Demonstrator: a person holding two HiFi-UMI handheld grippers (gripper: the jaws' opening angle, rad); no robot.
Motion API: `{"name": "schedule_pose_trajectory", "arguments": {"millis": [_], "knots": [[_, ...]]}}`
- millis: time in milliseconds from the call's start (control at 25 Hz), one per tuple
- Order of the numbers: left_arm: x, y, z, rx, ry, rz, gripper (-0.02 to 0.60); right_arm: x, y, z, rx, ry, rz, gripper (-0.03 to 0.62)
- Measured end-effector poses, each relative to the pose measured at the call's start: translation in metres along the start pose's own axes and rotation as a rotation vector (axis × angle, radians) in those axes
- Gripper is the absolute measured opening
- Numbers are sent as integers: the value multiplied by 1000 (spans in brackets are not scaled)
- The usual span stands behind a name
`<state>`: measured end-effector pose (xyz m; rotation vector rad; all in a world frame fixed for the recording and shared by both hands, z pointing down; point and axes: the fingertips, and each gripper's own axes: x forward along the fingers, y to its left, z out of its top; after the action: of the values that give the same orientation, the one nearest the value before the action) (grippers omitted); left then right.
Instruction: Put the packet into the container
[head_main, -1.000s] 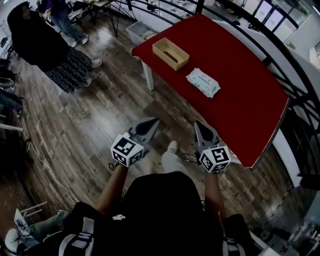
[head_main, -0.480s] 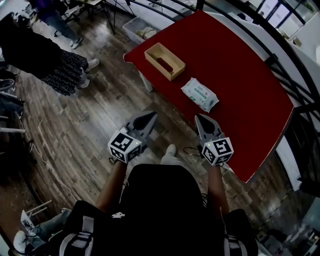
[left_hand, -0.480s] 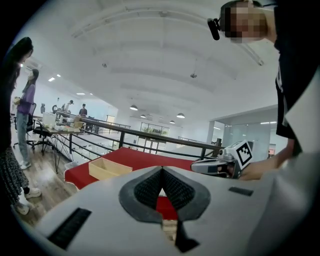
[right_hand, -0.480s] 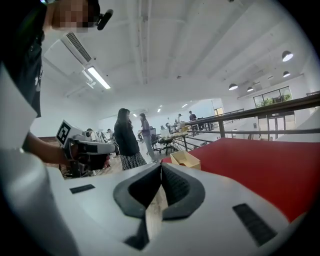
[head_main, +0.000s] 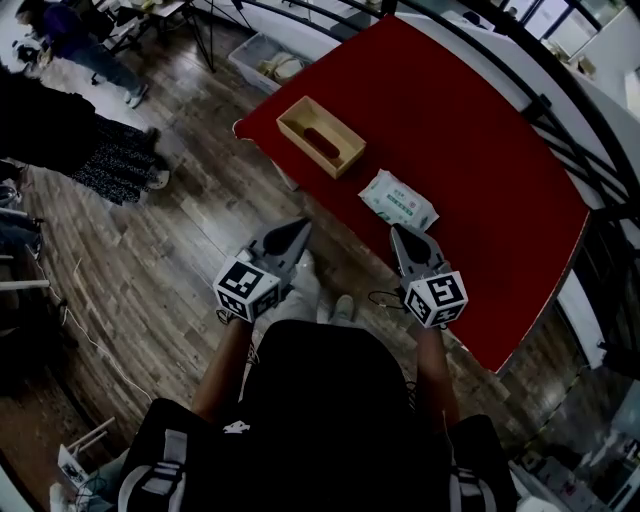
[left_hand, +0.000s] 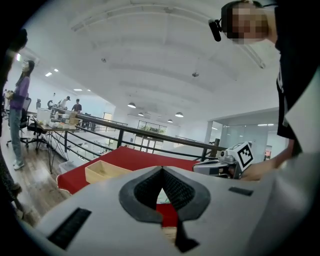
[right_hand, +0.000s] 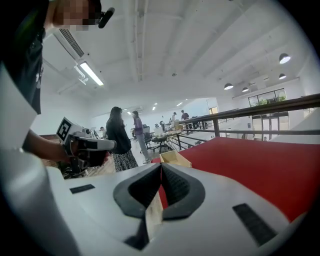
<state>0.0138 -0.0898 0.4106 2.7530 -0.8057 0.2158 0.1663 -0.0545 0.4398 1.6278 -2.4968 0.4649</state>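
Table, red, ahead of both grippers. Container on it, well beyond left gripper: jaws together, empty. Packet flat, just ahead of right gripper, not touching: jaws closed tight, nothing held.

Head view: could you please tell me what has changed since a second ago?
The person has stepped toward the red table, bringing the left gripper and right gripper up to its near edge; the right one now points at the packet from close by. Nothing was gripped or released. Both jaws stay shut and empty; packet and container lie unmoved.
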Motion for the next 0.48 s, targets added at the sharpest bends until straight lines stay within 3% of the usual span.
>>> {"name": "schedule_pose_trajectory", "arguments": {"millis": [480], "knots": [[71,82,30,-40,34,-166,3,68,-45,7,30,45,-125,21]]}}
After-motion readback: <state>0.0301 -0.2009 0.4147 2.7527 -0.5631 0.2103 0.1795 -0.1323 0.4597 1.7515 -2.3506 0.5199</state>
